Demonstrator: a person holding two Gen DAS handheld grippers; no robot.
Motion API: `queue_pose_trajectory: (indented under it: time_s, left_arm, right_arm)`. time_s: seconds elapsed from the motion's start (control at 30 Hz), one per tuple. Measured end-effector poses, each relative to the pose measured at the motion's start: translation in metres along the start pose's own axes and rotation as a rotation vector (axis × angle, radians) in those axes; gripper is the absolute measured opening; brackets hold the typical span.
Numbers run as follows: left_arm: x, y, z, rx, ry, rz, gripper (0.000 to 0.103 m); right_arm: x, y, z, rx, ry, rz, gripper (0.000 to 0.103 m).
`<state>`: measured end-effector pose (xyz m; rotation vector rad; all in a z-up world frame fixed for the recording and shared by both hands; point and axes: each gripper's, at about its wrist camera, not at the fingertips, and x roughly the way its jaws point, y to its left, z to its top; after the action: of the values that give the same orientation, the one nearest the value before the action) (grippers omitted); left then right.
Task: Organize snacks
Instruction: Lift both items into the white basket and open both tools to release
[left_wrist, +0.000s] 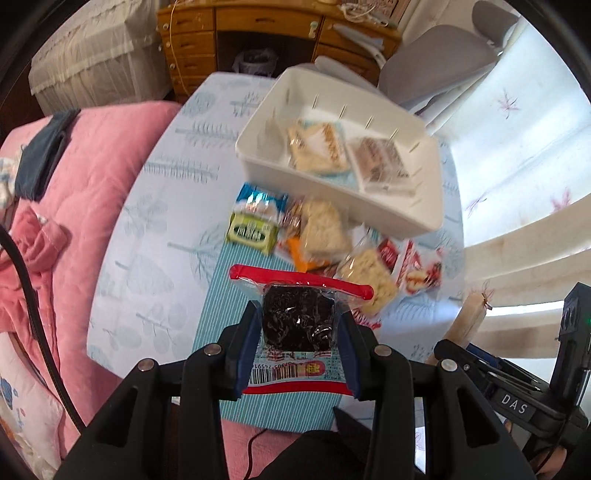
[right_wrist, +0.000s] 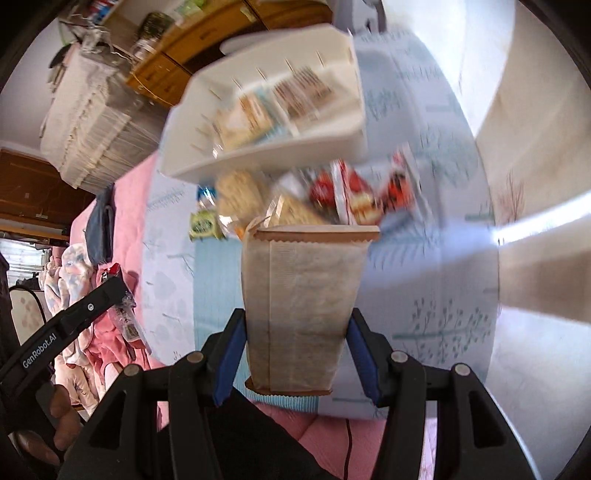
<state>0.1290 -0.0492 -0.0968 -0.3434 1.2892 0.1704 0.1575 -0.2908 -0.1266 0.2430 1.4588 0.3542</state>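
Note:
My left gripper (left_wrist: 297, 325) is shut on a clear red-edged packet of dark snack (left_wrist: 297, 321), held above the striped mat (left_wrist: 221, 295). My right gripper (right_wrist: 299, 325) is shut on a beige paper-look snack packet (right_wrist: 303, 306), held upright. A white divided bin (left_wrist: 332, 210) stands beyond, with two wrapped cakes (left_wrist: 317, 147) inside; it also shows in the right wrist view (right_wrist: 266, 162). Loose snacks lie in front of the bin: a green packet (left_wrist: 253, 232), pale rice bars (left_wrist: 325, 229) and red-and-white packets (left_wrist: 417, 269). The right view is blurred.
The table carries a pale blue leaf-print cloth (left_wrist: 155, 221). A pink quilt (left_wrist: 92, 166) lies to the left. A wooden desk (left_wrist: 258, 33) and a grey chair (left_wrist: 436, 62) stand behind. White curtains (left_wrist: 517, 147) hang on the right.

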Motion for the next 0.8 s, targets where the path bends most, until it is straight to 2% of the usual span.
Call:
queue_pose_trajectory:
  time_s: [0.27,0.47,0.8]
  left_arm:
    - [-0.011,-0.005,0.039,0.036,-0.054,-0.017,0.038]
    - [-0.003,-0.002,0.072,0.07,-0.052,-0.035,0.039]
    - [0.024,0.01,0.123,0.14,-0.083,-0.115,0.039]
  right_arm:
    - [-0.001,0.034,0.021,-0.064,-0.145,-0.005,0.055]
    - [-0.006,0.052,0.04,-0.101,-0.263,-0.039,0.055]
    - [0.013,0.078,0.077,-0.11,-0.394,-0.112,0.055]
